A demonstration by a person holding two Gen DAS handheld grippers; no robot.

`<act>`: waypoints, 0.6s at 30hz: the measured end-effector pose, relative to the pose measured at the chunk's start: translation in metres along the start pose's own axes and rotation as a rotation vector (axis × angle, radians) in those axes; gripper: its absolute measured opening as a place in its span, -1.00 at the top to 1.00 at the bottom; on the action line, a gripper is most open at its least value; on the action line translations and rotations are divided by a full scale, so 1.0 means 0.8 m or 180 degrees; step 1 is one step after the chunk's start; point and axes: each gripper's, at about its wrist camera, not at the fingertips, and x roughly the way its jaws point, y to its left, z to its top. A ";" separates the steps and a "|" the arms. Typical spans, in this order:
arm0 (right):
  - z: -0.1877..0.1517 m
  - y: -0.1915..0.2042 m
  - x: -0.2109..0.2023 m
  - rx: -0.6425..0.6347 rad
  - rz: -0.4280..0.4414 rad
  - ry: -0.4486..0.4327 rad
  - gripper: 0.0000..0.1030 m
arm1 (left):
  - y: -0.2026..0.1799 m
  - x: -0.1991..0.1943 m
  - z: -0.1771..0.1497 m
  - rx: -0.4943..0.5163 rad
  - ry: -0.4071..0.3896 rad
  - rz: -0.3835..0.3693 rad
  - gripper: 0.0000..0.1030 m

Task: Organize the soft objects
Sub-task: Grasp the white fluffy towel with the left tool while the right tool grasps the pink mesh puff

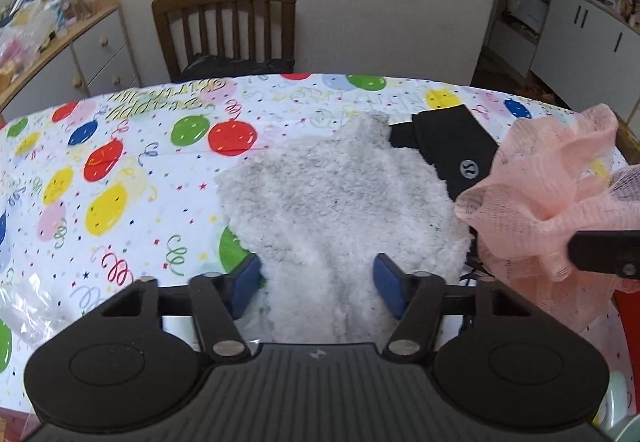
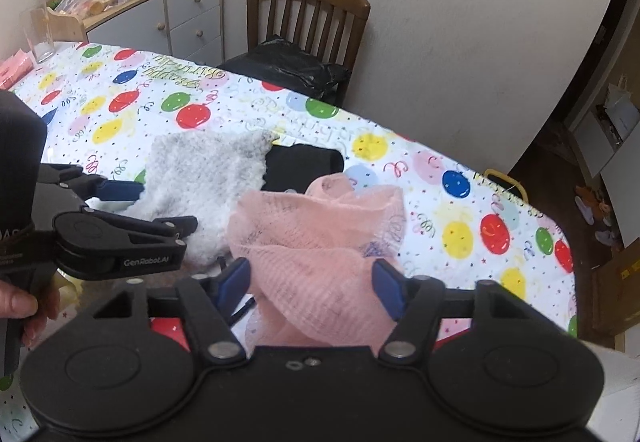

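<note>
On table | left gripper (image 1: 316, 282) wide open around fluffy cloth (image 1: 336, 201), not pinching | right gripper (image 2: 312, 282) wide open around pink net (image 2: 316, 234) | either could slip out

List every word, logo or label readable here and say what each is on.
"GenRobot.AI": on the left gripper, side of its body.
"Happy Birthday": gold script on the tablecloth, upside down.
Round white logo, no words: on the black cloth.
Small print on the left gripper's handle: unreadable.

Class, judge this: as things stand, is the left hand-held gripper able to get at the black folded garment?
Probably not directly: the left hand-held gripper straddles the fluffy white cloth, which lies between it and the black garment.
</note>
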 end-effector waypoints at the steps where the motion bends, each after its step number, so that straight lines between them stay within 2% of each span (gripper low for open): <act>1: -0.001 0.002 0.002 -0.0009 -0.0004 0.0017 -0.05 | -0.002 -0.001 -0.001 0.0029 -0.0024 -0.0017 0.25; 2: -0.003 0.003 0.004 -0.0024 -0.0008 0.0026 0.04 | -0.004 -0.002 -0.002 0.0070 -0.0046 -0.0034 0.40; 3: -0.004 0.004 0.005 -0.0034 0.0000 0.0031 0.08 | -0.007 -0.003 -0.002 0.0120 -0.0063 -0.0054 0.44; 5: -0.007 0.006 0.007 -0.0031 0.0003 0.0042 0.30 | -0.013 -0.004 -0.003 0.0193 -0.0083 -0.0080 0.65; 6: -0.008 0.006 0.008 -0.0024 0.0000 0.0045 0.34 | -0.015 -0.005 -0.004 0.0219 -0.0092 -0.0092 0.70; 8: -0.010 0.005 0.007 0.0001 -0.0013 0.0036 0.55 | -0.016 -0.005 -0.005 0.0243 -0.0107 -0.0127 0.81; 11: -0.016 0.004 0.006 0.0032 -0.0044 0.0013 0.76 | -0.012 -0.007 -0.004 0.0189 -0.0129 -0.0147 0.85; 13: -0.018 0.001 0.000 0.0068 -0.0069 -0.0044 0.83 | -0.007 -0.012 -0.002 0.0123 -0.0167 -0.0183 0.85; 18: -0.018 -0.011 -0.027 0.0264 -0.0071 -0.0228 0.90 | 0.008 -0.037 0.009 -0.0082 -0.0321 -0.0333 0.85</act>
